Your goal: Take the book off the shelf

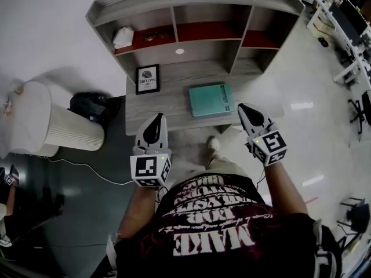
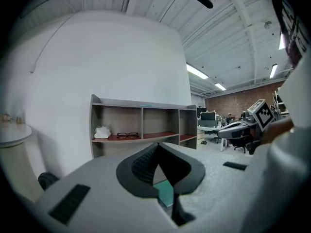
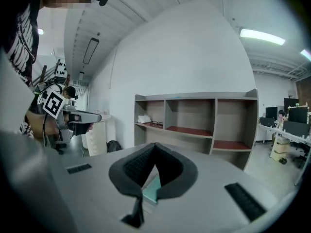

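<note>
Grey wooden desk (image 1: pixel 174 77) beneath open shelf cubbies (image 1: pixel 203 50) — a teal flat book (image 1: pixel 211 99) lies on it. Left gripper (image 1: pixel 156 118) and right gripper (image 1: pixel 244 108) hover nearby — jaws closed, empty.

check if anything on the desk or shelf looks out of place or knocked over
Nothing stands out. The teal book lies flat on the desk, the glasses and white bundle sit tidily on the shelf, nothing spilled.
</note>
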Demonstrator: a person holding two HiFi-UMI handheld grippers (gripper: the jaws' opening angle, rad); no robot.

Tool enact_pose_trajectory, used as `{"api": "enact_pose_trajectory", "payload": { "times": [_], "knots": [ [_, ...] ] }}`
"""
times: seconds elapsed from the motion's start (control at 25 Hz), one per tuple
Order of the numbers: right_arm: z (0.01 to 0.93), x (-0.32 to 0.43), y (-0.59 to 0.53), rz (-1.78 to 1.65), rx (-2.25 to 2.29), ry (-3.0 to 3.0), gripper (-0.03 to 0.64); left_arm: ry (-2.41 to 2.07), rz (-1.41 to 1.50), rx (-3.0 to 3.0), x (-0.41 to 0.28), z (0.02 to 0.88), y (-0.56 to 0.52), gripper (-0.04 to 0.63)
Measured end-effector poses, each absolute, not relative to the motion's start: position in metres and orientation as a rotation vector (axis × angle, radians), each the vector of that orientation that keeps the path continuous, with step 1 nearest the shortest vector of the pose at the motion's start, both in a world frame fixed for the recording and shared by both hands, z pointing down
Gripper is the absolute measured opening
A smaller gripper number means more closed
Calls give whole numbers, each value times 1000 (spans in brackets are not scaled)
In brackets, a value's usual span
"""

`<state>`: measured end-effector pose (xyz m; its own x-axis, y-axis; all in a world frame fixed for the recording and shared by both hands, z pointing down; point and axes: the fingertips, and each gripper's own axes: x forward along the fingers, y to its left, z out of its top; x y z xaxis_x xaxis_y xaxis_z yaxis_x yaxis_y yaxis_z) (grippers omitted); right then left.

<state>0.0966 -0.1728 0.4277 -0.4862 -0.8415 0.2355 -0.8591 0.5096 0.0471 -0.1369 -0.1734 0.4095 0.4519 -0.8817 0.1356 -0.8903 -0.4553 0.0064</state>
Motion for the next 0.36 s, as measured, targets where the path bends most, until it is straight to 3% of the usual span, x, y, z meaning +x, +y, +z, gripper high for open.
{"api": "enact_pose_trajectory", "payload": {
  "times": [0.36],
  "knots": [
    [443,93,-192,158,1405,-2520,3,-1610,163,2562,-136,420,-195,0]
  ]
}}
